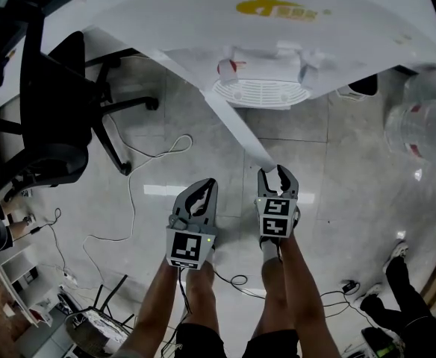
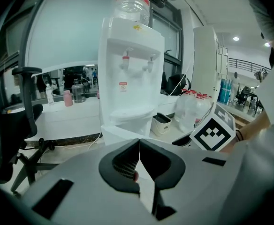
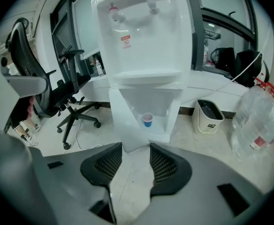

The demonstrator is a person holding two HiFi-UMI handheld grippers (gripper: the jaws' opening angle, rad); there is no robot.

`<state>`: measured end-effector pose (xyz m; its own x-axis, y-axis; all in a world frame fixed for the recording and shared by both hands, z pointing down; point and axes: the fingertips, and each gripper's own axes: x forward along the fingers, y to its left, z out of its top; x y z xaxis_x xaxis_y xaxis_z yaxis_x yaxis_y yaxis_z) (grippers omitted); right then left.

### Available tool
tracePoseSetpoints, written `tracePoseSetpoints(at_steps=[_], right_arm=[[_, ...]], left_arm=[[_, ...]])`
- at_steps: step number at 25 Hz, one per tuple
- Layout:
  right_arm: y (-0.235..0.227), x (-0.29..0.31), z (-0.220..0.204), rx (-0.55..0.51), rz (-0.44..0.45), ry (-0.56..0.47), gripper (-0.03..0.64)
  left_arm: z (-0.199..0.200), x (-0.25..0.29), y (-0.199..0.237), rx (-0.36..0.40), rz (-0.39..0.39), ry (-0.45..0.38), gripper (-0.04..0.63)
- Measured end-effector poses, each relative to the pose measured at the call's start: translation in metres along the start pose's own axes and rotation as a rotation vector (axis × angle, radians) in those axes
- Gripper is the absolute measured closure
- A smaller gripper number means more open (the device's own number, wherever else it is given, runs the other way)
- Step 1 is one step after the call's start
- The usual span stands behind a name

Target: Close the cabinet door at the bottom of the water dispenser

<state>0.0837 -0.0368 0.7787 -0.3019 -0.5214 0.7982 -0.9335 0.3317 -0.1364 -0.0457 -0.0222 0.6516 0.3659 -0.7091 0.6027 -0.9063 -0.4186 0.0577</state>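
The white water dispenser (image 1: 278,21) (image 3: 141,32) (image 2: 127,69) stands in front of me with a bottle (image 2: 132,1) on top. Its bottom cabinet door (image 1: 229,121) (image 3: 123,121) is swung wide open toward me. Inside the open cabinet sits a small cup (image 3: 147,119). My right gripper (image 1: 278,174) (image 3: 136,149) is open, its tips at the door's free edge, which shows between the jaws with room on both sides. To its left, beside the door, my left gripper (image 1: 201,189) (image 2: 139,144) is shut and holds nothing.
A black office chair (image 1: 54,118) (image 3: 43,88) stands at the left. A large clear water jug (image 1: 423,121) (image 3: 259,121) and a small white bin (image 3: 208,116) are at the right. Cables (image 1: 128,200) trail over the tiled floor. Someone's shoes (image 1: 397,274) are at lower right.
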Motion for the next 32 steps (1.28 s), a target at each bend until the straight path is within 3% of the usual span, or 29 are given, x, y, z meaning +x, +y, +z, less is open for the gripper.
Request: tracePoseSetpoints(at_steps=[8, 32], right_arm=[[-0.027, 0.003, 0.01, 0.033, -0.015, -0.028, 0.43], [-0.077, 0.023, 0.047, -0.023, -0.006, -0.11, 0.456]], left_arm=[[0.009, 0.017, -0.012, 0.023, 0.0, -0.004, 0.571], [0.032, 0.064, -0.04, 0.062, -0.022, -0.032, 0.571]])
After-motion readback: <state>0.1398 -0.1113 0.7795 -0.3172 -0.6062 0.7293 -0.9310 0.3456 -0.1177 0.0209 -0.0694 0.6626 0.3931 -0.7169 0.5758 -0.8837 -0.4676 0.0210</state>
